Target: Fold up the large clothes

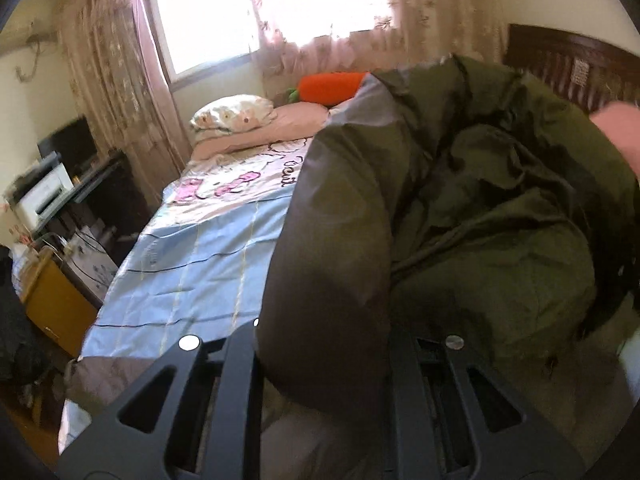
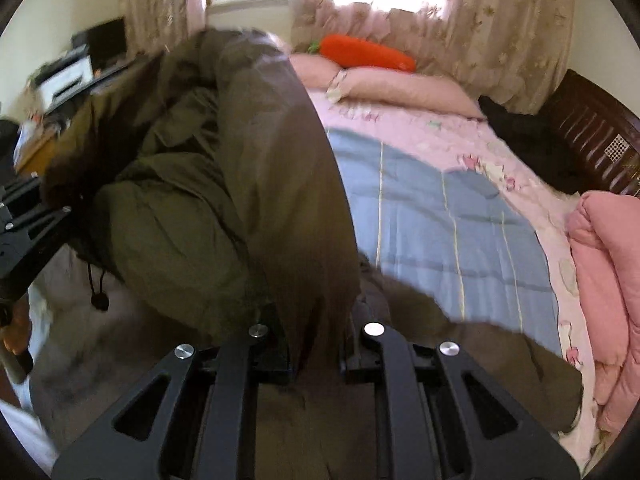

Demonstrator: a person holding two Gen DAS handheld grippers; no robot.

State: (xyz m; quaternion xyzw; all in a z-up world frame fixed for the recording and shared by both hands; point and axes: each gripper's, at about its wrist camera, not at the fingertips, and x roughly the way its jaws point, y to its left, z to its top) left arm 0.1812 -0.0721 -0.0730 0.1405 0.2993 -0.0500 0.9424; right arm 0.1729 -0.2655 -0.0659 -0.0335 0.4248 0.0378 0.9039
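Note:
A large olive-green padded coat (image 1: 480, 200) with a grey lining is lifted above the bed. My left gripper (image 1: 324, 364) is shut on a thick fold of it, and the fabric hides the fingertips. In the right wrist view the same coat (image 2: 240, 184) hangs bunched to the left, with a drawstring toggle (image 2: 99, 300) dangling. My right gripper (image 2: 316, 344) is shut on another fold of the coat. The left gripper's black frame (image 2: 24, 224) shows at the left edge of the right wrist view.
The bed has a blue and pink quilt (image 2: 440, 208), pink pillows (image 2: 400, 88) and an orange carrot plush (image 2: 368, 54). A folded pink blanket (image 2: 608, 264) lies at the right, by a dark wooden headboard (image 2: 596, 128). A desk with a printer (image 1: 44, 192) stands left of the bed.

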